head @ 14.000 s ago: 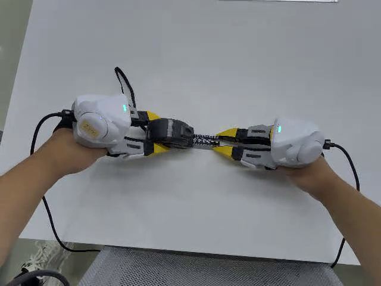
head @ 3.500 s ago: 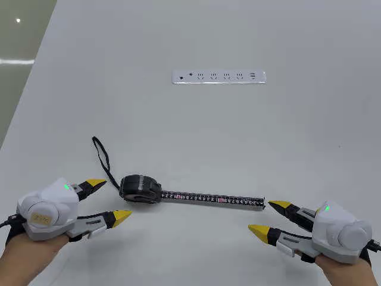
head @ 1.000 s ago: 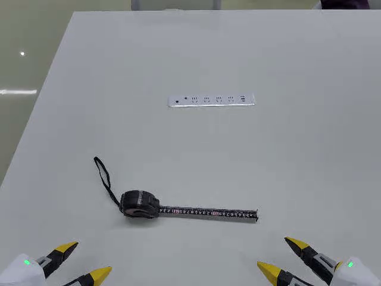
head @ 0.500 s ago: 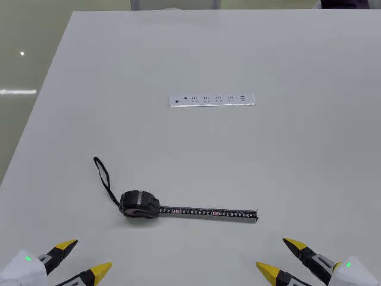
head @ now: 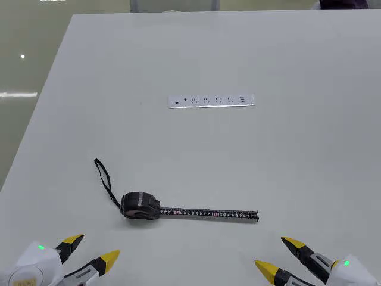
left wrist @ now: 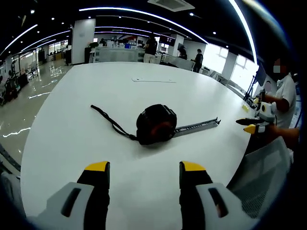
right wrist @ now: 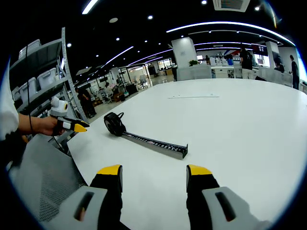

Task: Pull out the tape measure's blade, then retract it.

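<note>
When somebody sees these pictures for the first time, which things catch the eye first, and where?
A black tape measure lies on the white table toward its near edge, its blade pulled out to the right and a strap curling away to the left. The yellow-tipped left gripper and right gripper hover open nearer the person, touching nothing.

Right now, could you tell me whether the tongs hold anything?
Nothing: the left tongs and right tongs are open, clear of the tape measure.

White table, glossy floor
</note>
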`<state>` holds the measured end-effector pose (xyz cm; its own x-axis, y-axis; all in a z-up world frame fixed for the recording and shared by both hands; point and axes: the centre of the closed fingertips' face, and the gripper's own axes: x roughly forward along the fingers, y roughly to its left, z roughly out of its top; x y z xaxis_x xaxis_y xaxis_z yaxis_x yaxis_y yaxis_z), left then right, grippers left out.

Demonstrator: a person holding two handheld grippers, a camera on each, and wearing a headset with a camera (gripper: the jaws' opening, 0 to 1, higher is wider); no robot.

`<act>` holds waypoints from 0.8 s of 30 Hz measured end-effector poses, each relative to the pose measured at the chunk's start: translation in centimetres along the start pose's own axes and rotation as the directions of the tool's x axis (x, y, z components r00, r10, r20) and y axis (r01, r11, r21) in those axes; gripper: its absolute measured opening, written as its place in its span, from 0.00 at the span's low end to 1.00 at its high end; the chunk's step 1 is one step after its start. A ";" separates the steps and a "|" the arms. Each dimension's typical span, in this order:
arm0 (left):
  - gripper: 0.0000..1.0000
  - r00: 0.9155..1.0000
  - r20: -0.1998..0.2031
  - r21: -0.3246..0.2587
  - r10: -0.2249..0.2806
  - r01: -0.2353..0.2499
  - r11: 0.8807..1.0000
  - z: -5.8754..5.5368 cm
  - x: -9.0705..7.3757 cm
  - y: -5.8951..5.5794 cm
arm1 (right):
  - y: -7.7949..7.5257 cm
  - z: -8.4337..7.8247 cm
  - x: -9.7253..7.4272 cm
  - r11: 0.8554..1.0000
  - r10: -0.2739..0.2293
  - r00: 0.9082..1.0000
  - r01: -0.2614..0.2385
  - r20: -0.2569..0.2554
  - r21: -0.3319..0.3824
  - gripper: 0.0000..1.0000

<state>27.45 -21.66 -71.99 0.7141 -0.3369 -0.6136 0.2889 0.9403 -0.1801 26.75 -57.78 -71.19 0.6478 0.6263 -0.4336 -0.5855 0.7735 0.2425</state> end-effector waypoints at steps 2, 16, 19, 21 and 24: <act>0.57 1.000 0.019 -0.021 -0.004 0.004 1.000 0.6 0.2 -0.1 | 0.0 0.0 0.1 1.000 0.003 1.000 -0.003 -0.005 -0.005 0.53; 0.57 0.999 0.037 -0.032 0.002 0.000 0.999 2.1 1.5 -0.5 | -0.8 1.4 0.9 1.000 0.007 1.000 -0.007 0.005 -0.030 0.53; 0.58 0.999 0.037 -0.035 0.004 -0.003 0.999 2.2 1.7 -0.6 | -0.7 1.6 1.0 0.999 0.010 1.000 -0.010 0.005 -0.035 0.53; 0.58 0.999 0.034 -0.030 0.004 -0.003 1.000 2.3 1.9 -0.8 | -0.8 1.7 1.1 0.999 0.011 1.000 -0.011 0.006 -0.034 0.53; 0.59 0.999 0.039 -0.037 0.009 -0.008 0.999 2.6 2.1 -0.8 | -0.7 1.9 1.3 0.999 0.015 1.000 -0.015 0.006 -0.037 0.53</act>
<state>30.36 -23.21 -71.13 0.7408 -0.3301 -0.5851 0.2599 0.9440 -0.2034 28.88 -57.35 -70.29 0.6417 0.6387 -0.4246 -0.6127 0.7599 0.2170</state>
